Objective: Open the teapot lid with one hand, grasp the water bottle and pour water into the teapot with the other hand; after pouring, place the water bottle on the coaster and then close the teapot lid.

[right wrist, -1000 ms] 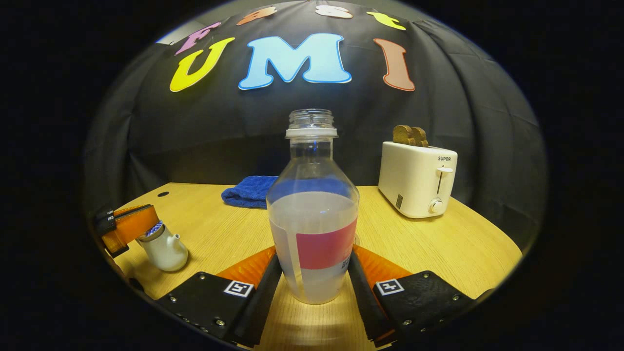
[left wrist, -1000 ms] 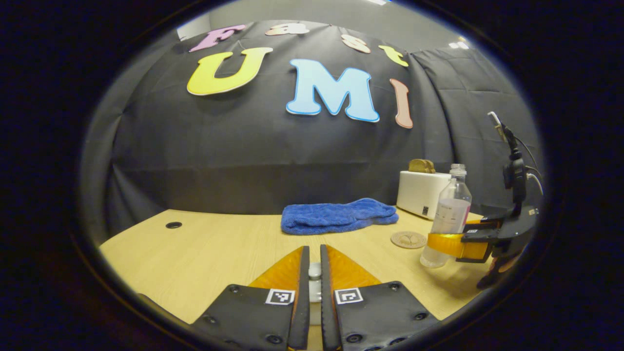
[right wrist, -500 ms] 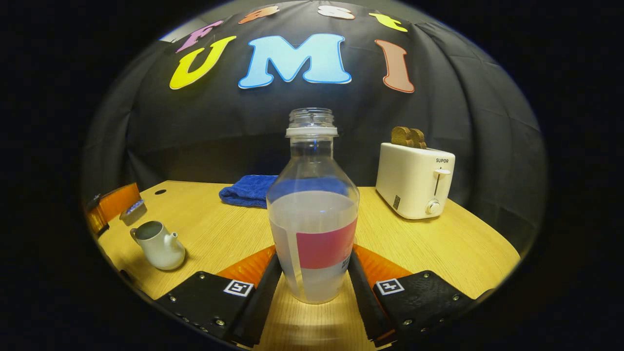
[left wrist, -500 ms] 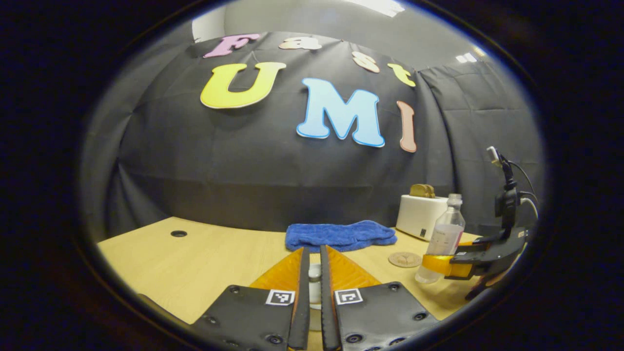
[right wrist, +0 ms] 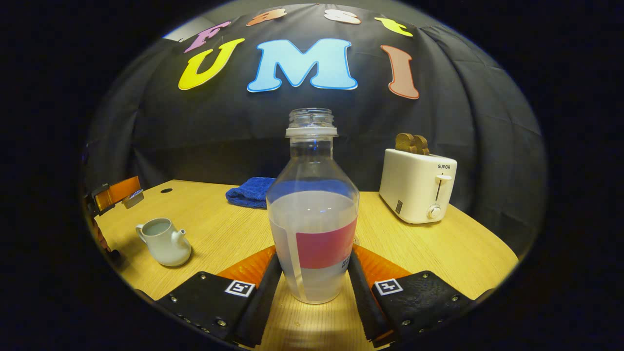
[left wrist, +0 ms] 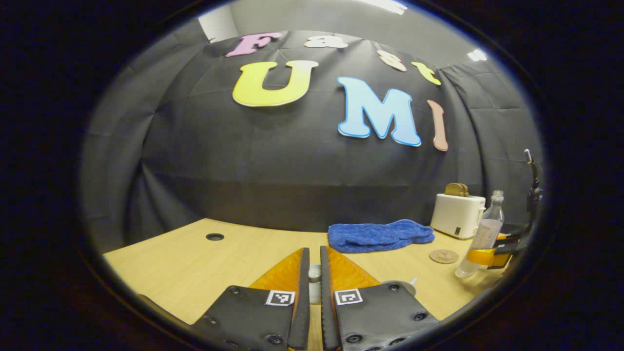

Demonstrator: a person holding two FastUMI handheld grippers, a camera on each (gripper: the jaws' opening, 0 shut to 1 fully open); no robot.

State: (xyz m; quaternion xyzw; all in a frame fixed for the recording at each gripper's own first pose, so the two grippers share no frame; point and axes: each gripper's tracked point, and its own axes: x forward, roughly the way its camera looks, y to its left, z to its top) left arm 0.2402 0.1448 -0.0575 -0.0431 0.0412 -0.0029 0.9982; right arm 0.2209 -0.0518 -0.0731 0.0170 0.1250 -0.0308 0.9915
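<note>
Right tool [right wrist: 312,273] pinching a clear plastic water bottle [right wrist: 312,214], uncapped, part full, upright at frame centre, long axis vertical. Small white ceramic teapot [right wrist: 165,242], lid off, mouth open, at lower left of the right gripper view, well apart from the bottle, spout toward the bottle. Left tool [left wrist: 312,287] pressed together on the small white lid knob [left wrist: 315,279], lifted; teapot rim low right of it. Round wooden coaster [left wrist: 443,256] near the bottle at right. Pale wooden worktop [right wrist: 234,229], blue folded towel [right wrist: 249,191], white toaster [right wrist: 418,185] against black cloth wall.
</note>
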